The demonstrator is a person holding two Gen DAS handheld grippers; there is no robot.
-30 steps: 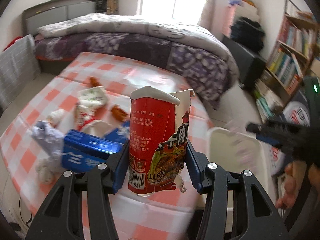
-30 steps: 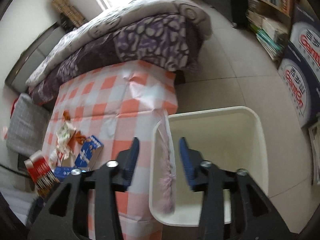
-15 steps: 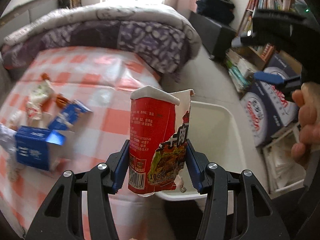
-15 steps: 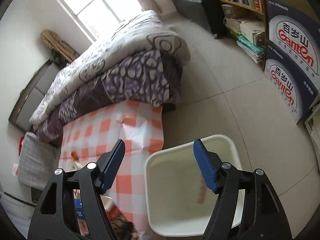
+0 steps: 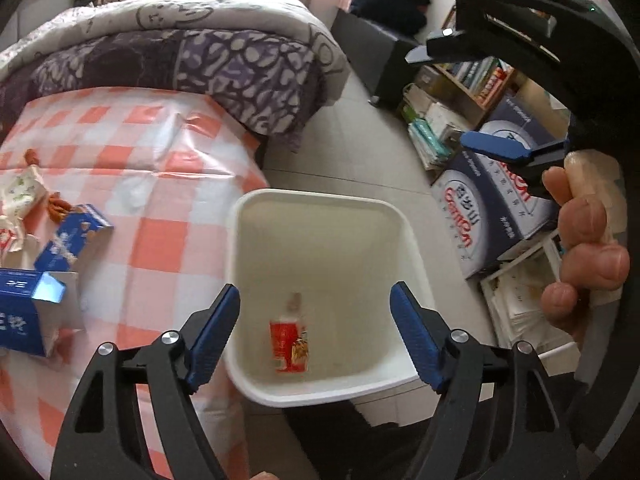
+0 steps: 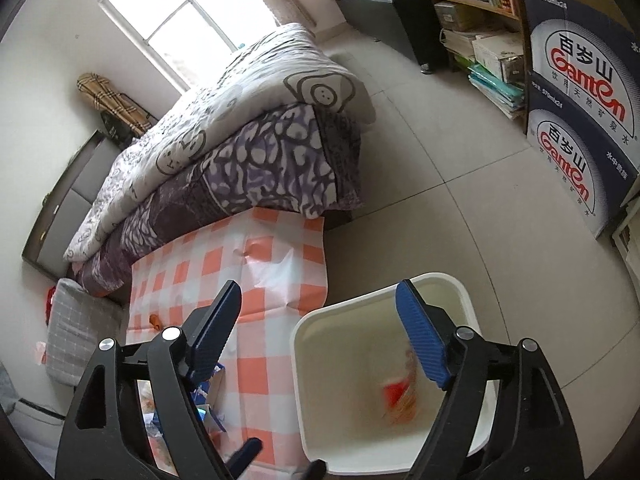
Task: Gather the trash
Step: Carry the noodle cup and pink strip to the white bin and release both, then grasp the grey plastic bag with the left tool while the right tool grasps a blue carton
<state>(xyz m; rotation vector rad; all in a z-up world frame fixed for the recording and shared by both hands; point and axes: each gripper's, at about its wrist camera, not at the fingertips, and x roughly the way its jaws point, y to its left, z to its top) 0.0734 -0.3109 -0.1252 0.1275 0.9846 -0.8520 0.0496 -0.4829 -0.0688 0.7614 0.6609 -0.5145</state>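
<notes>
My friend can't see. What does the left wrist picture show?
The left gripper, its blue fingers just opened and empty, hangs above a white bin with a red snack packet inside. Left of the bin, blue boxes and wrappers lie on a checked tablecloth.

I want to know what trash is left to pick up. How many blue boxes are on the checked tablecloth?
2. One blue box lies at the left edge of the left wrist view, the other just beyond it, nearer the white bin. More may lie out of view.
</notes>
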